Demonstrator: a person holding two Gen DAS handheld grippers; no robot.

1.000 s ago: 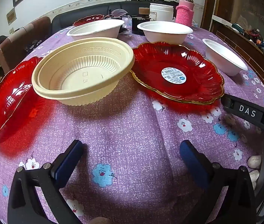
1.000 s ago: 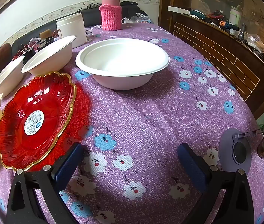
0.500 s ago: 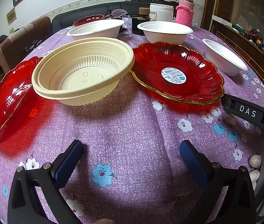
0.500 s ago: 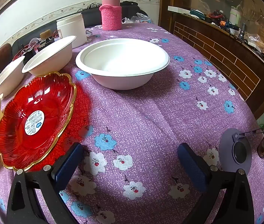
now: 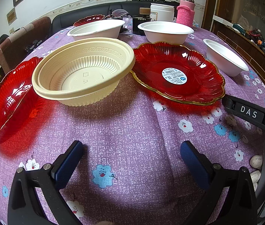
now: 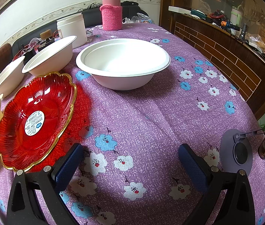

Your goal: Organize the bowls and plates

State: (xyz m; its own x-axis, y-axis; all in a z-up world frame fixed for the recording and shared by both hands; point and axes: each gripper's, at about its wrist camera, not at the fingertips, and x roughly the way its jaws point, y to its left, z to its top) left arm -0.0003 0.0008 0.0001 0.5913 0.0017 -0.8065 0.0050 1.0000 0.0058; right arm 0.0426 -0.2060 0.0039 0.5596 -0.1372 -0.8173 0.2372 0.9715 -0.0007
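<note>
Left wrist: both grippers' fingers spread, ungrasping; bare cloth before cream bowl (image 5: pixel 83 71)

table (image 6: pixel 151 116): purple floral cloth; red plates (image 5: pixel 177 73); white bowls (image 6: pixel 123 63); cream bowl (image 5: pixel 83 73)

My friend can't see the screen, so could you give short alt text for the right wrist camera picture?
An open right gripper hangs empty over a purple flowered tablecloth. Ahead sits a large white bowl, with a red gold-rimmed plate to the left and two more white bowls behind it.
</note>
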